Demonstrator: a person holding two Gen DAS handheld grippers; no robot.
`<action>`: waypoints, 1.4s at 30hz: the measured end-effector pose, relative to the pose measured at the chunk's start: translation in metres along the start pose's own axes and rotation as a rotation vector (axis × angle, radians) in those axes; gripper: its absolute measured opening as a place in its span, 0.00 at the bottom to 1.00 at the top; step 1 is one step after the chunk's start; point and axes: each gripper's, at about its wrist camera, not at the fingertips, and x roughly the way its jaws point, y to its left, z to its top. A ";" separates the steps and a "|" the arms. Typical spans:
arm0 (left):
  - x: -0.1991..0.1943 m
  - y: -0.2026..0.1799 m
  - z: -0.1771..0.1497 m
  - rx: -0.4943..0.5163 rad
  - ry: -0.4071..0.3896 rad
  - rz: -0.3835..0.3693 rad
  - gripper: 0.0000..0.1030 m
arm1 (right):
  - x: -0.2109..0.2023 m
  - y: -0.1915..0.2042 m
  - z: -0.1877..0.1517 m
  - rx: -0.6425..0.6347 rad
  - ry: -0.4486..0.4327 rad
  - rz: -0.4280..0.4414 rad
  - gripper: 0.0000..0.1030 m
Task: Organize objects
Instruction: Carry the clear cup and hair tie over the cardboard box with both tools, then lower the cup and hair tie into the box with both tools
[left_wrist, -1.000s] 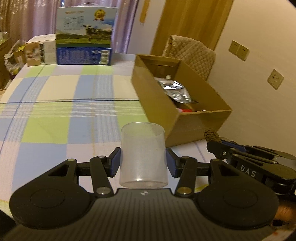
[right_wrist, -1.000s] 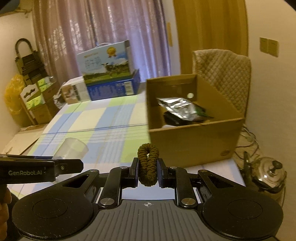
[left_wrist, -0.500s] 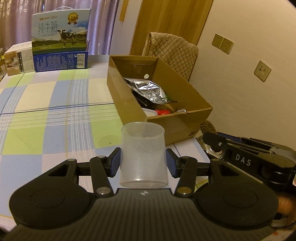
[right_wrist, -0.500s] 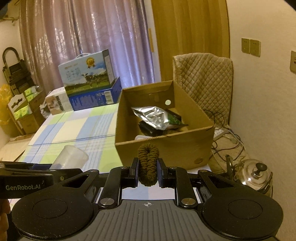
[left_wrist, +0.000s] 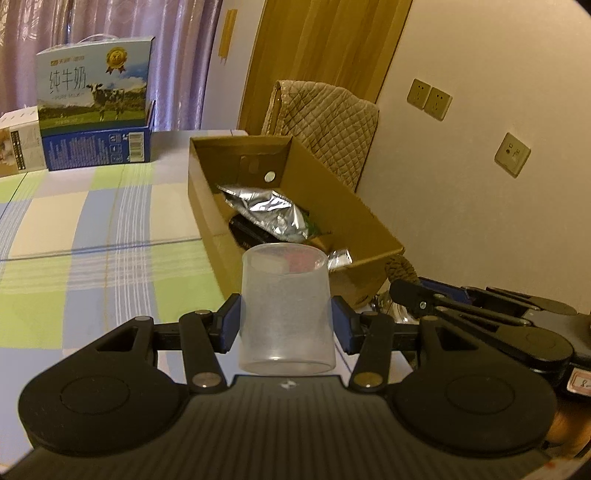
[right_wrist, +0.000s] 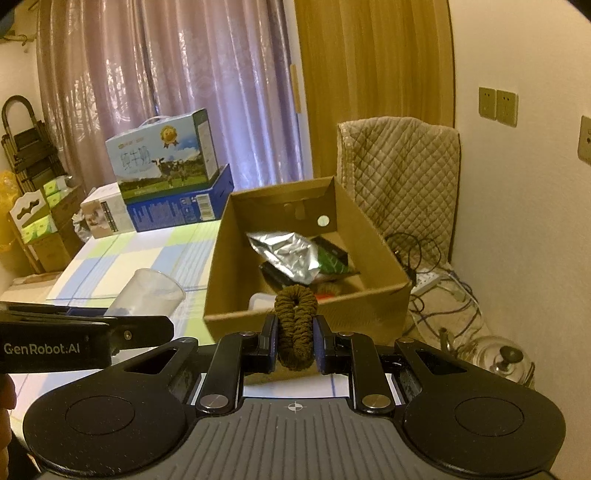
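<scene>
Frosted cup (left_wrist: 286, 308); brown scrunchie (right_wrist: 296, 326)

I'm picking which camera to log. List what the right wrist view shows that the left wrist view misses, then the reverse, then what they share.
Only the right wrist view shows the glass kettle and tangled cables on the floor, the rack of green boxes, and the right gripper shut on the brown scrunchie.

Only the left wrist view shows the left gripper clamped on the plastic cup from behind, and the lone wall outlet.

Both show the cardboard box holding the foil bag, the milk carton, the checked tablecloth, and the quilted chair.
</scene>
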 end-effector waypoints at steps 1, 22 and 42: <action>0.002 -0.001 0.003 0.000 -0.003 -0.001 0.45 | 0.001 -0.001 0.002 -0.003 -0.001 0.000 0.16; 0.060 -0.001 0.054 -0.045 0.006 0.015 0.45 | 0.065 -0.036 0.053 -0.055 0.032 0.027 0.16; 0.107 0.008 0.080 -0.074 0.011 0.048 0.63 | 0.111 -0.053 0.066 -0.060 0.076 0.024 0.16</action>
